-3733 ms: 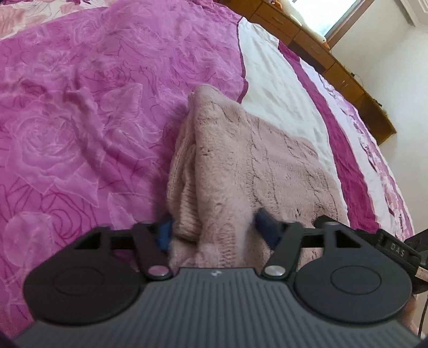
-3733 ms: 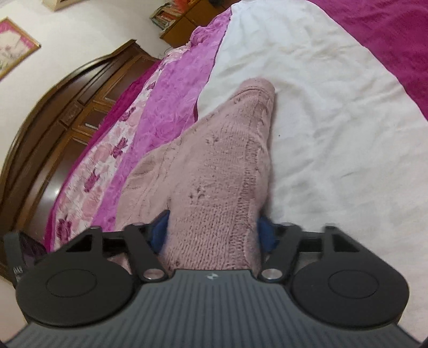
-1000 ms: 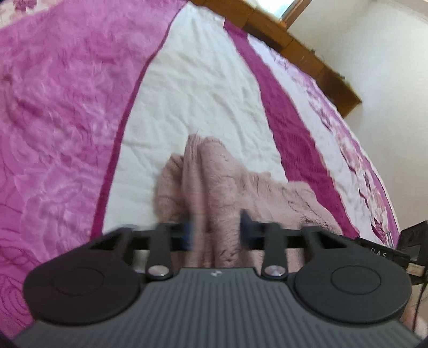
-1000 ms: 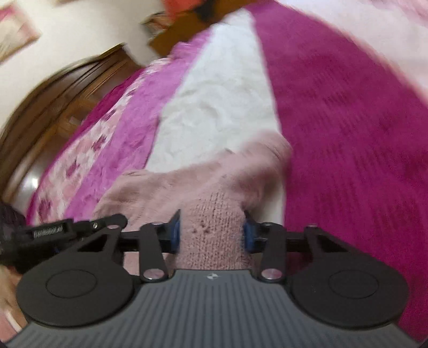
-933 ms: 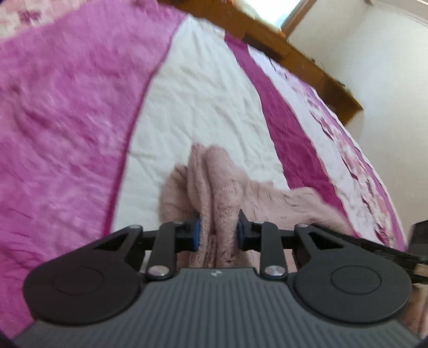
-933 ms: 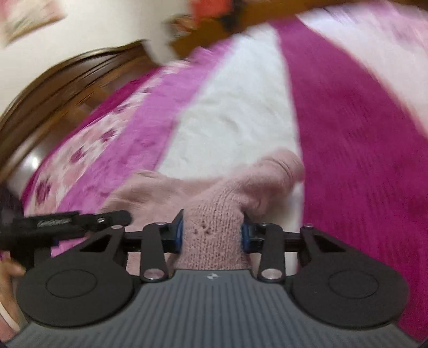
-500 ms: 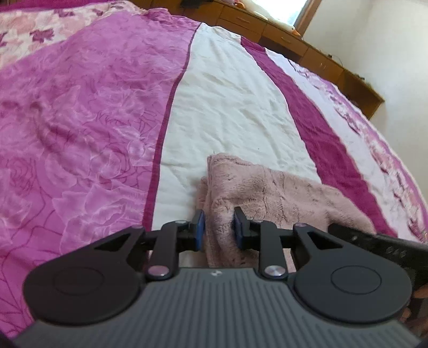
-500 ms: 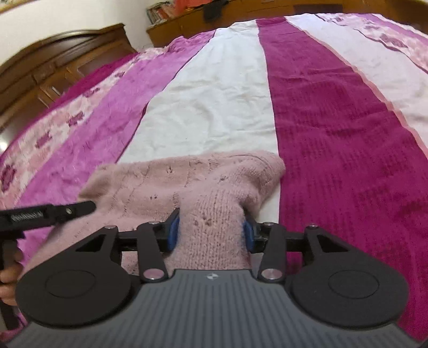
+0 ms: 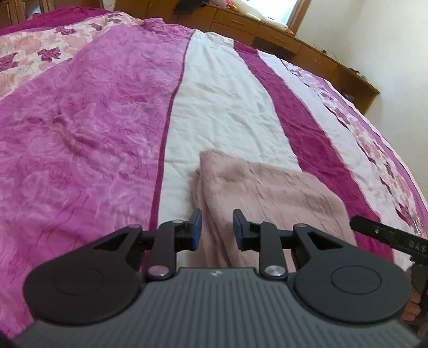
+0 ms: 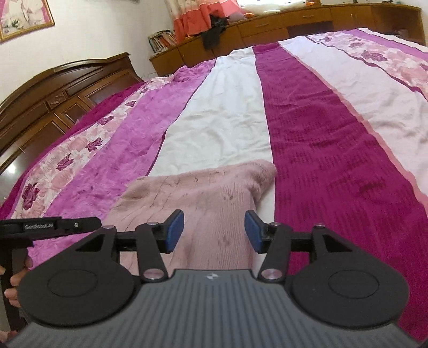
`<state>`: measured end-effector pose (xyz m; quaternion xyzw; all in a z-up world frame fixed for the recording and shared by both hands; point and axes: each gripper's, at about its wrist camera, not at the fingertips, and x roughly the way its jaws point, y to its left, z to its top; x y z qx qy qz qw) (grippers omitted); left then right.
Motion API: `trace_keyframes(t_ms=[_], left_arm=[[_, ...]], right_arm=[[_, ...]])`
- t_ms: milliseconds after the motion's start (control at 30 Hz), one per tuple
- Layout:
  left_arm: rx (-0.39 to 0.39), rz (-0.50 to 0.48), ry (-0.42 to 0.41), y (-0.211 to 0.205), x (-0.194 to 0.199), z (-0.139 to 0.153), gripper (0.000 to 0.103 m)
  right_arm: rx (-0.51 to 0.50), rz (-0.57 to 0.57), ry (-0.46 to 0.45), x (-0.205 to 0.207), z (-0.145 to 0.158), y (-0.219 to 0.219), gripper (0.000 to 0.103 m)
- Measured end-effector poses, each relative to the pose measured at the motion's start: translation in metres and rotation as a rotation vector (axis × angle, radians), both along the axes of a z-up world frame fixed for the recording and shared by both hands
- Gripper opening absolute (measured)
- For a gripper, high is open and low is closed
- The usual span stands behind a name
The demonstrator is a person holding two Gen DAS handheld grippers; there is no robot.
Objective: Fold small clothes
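Note:
A fuzzy pale-pink knit sweater [image 9: 267,187] lies folded on the white stripe of the bedspread [image 9: 227,107]. In the left wrist view my left gripper [image 9: 216,227] is shut on the sweater's near left edge, and the cloth fills the narrow gap between the blue pads [image 9: 196,227]. In the right wrist view the same sweater [image 10: 192,192] spreads flat ahead. My right gripper [image 10: 214,231] is shut on its ribbed near edge, which fills the space between the pads [image 10: 175,231]. Each view shows the other gripper at its side edge.
Magenta, rose-print and white stripes cover the bed [image 10: 321,133] on all sides of the sweater. A dark wooden headboard [image 10: 53,88] stands at the left in the right wrist view. Low wooden cabinets [image 10: 294,24] run along the far wall. A hand [image 10: 13,281] holds the left gripper.
Both grippers closed on the sweater's near edge and carried it from the magenta band onto the white stripe. It hung bunched one second ago; now it lies flat.

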<state>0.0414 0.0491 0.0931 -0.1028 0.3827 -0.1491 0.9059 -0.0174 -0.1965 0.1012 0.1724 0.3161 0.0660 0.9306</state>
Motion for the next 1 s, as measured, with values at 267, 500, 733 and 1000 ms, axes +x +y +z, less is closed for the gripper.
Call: trace_keyframes(t_ms=[267, 500, 733, 1000], left_arm=[[0.031, -0.045, 0.008, -0.007, -0.036, -0.007, 0.034], [0.094, -0.009, 0.024, -0.006, -0.034, -0.023, 0.045], [0.101, 0.007, 0.006, -0.009, -0.05, -0.011, 0.042], [0.135, 0.042, 0.0, -0.018, -0.078, -0.001, 0.058]], right_arm=[[0.01, 0.012, 0.02, -0.035, -0.011, 0.016, 0.058], [-0.093, -0.004, 0.034, -0.032, -0.031, 0.031, 0.058], [-0.071, -0.022, 0.015, -0.044, -0.017, 0.029, 0.059], [-0.042, -0.024, -0.017, -0.079, 0.001, 0.033, 0.069]])
